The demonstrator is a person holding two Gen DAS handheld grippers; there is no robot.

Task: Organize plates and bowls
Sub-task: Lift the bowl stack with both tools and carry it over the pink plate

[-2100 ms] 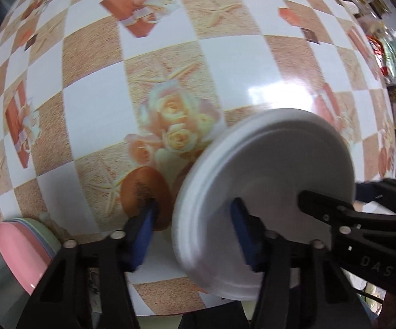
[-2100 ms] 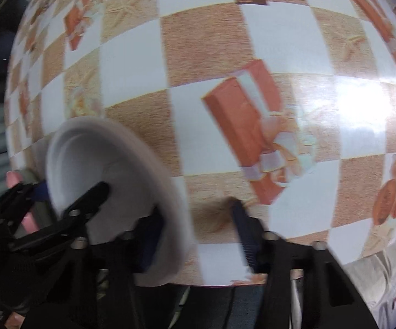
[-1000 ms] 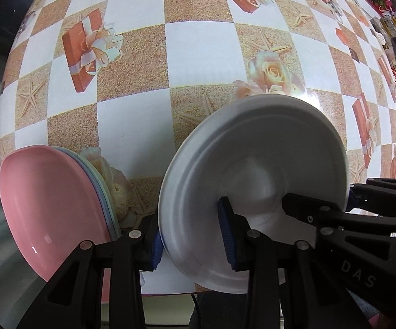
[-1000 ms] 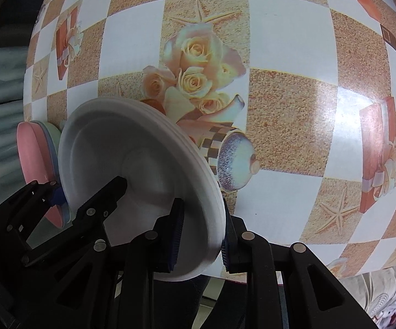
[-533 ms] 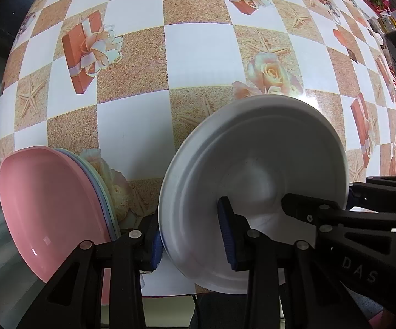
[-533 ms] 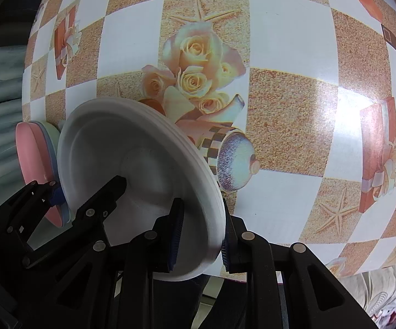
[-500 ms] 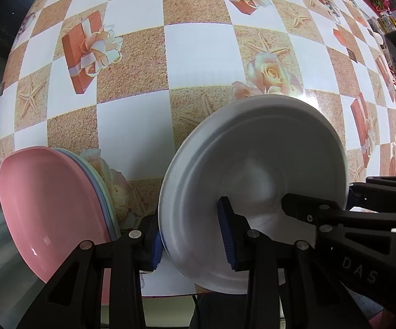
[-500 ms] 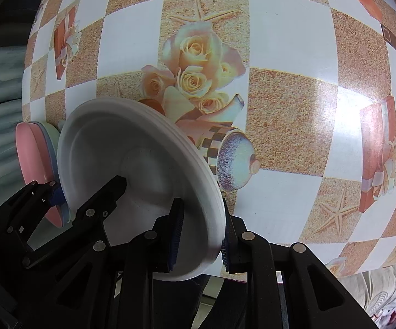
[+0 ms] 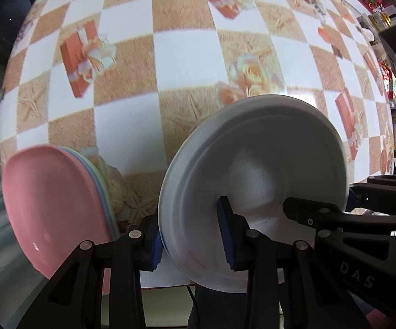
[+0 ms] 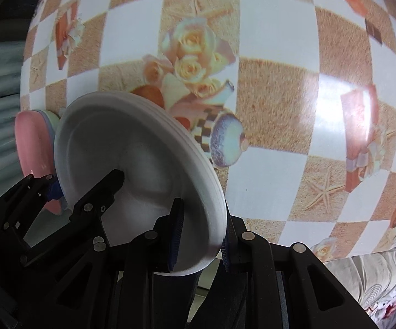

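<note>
A stack of white plates (image 9: 255,170) is held between both grippers above the table's near edge. My left gripper (image 9: 192,240) is shut on its left rim. My right gripper (image 10: 199,235) is shut on its right rim, and the white stack also shows in the right wrist view (image 10: 132,164). A stack of coloured plates with a pink one on top (image 9: 55,208) lies to the left at the table's near edge, also in the right wrist view (image 10: 32,142).
The table has a checked cloth (image 9: 187,54) with roses, gift boxes and starfish. Packets and small items (image 9: 384,19) stand along the far right edge. A cushion or cloth (image 10: 376,279) lies below the table's edge at right.
Both grippers closed on the white stack about two seconds ago and have held it since. Just now both views shift and blur slightly, the stack moving with the grippers.
</note>
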